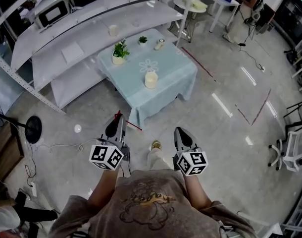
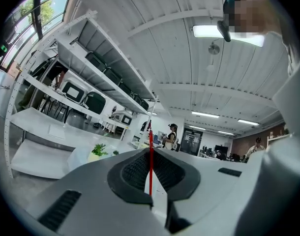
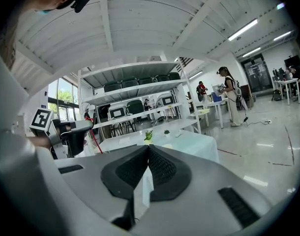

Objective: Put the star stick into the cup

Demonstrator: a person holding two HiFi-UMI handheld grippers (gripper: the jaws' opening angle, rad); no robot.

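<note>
A thin red star stick (image 2: 150, 162) stands upright, pinched between the jaws of my left gripper (image 2: 150, 154), which is shut on it. From above, the stick (image 1: 134, 126) sticks out on both sides of the left gripper (image 1: 116, 119), which I hold at waist height over the floor. The cream cup (image 1: 151, 79) stands on the light blue table (image 1: 178, 71), well ahead of both grippers. My right gripper (image 1: 180, 131) hangs beside the left one. Its jaws (image 3: 148, 149) meet with nothing between them. The right gripper view also catches the left gripper (image 3: 71, 134) and the red stick (image 3: 96, 142).
On the table are a potted plant (image 1: 120, 52), a smaller plant (image 1: 142, 40) and a small white object (image 1: 160, 44). White shelving with a microwave (image 1: 52, 13) runs behind it. A black fan base (image 1: 33, 129) and cables lie left; a chair (image 1: 292, 152) stands right.
</note>
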